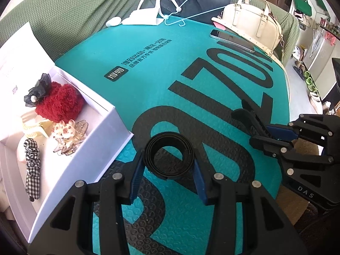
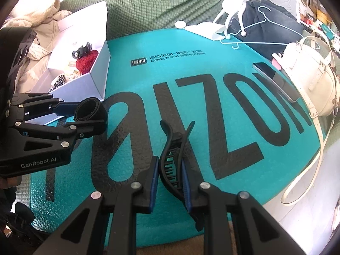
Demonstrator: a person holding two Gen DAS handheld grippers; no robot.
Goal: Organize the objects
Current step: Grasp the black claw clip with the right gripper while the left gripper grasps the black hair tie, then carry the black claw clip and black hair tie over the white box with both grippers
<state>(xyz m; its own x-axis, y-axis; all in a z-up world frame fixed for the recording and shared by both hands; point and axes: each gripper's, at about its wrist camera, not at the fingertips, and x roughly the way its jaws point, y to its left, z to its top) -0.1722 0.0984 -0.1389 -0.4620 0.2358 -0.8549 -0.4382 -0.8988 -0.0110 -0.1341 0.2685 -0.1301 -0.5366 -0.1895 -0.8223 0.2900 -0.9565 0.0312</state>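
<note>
L gripper point(image 1: 169, 171) is part-open, blue pads pinching a coiled black band point(image 1: 169, 156) from both sides, just over the teal mat point(image 1: 148, 63). R gripper point(image 2: 170, 175) is squeezed nearly together on a black claw hair clip point(image 2: 173, 159), pads tight vs its two sides, clip's tips sticking up past the fingers. Both tools sit near each other over the mat's big black lettering. Left of the L gripper, touching the mat edge: open white box point(image 1: 102, 140) w/ red fuzzy scrunchie point(image 1: 58, 102), checked scrunchie point(image 1: 31, 167), other hair bits inside. Far side of the mat: phone point(image 1: 231, 39), cream handbag point(image 1: 250, 21), hanger point(image 1: 191, 6).
</note>
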